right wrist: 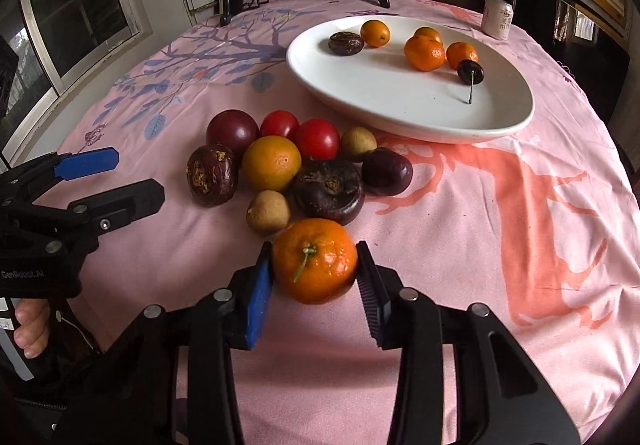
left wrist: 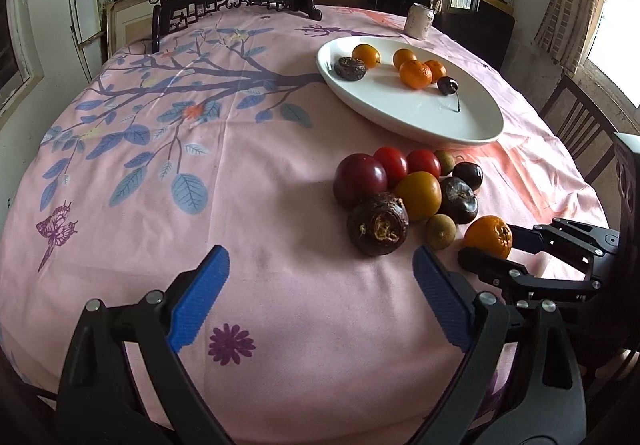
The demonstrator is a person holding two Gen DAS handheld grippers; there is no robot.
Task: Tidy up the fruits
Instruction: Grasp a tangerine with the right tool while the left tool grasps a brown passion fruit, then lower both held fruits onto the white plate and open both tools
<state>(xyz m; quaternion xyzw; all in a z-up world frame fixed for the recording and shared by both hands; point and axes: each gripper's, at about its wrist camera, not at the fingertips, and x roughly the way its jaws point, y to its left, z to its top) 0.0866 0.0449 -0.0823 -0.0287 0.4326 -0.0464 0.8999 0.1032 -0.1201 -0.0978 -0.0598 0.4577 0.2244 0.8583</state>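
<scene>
A pile of mixed fruit (right wrist: 296, 165) lies on the pink tablecloth in front of a white oval plate (right wrist: 400, 113). The plate holds several oranges, a wrinkled dark fruit and a cherry (right wrist: 470, 71). My right gripper (right wrist: 316, 265) is shut on a mandarin (right wrist: 315, 261) at the near edge of the pile, close to the cloth. The same mandarin (left wrist: 489, 236) shows in the left wrist view between the right gripper's fingers. My left gripper (left wrist: 320, 269) is open and empty, just short of a wrinkled dark fruit (left wrist: 378, 224).
A drink can (left wrist: 420, 21) stands beyond the plate (left wrist: 460, 125) near the table's far edge. A dark carved wooden stand (left wrist: 236, 1) with a round picture sits at the far side. A chair (left wrist: 580, 125) stands at the right. A person's hand (right wrist: 32, 325) holds the left gripper.
</scene>
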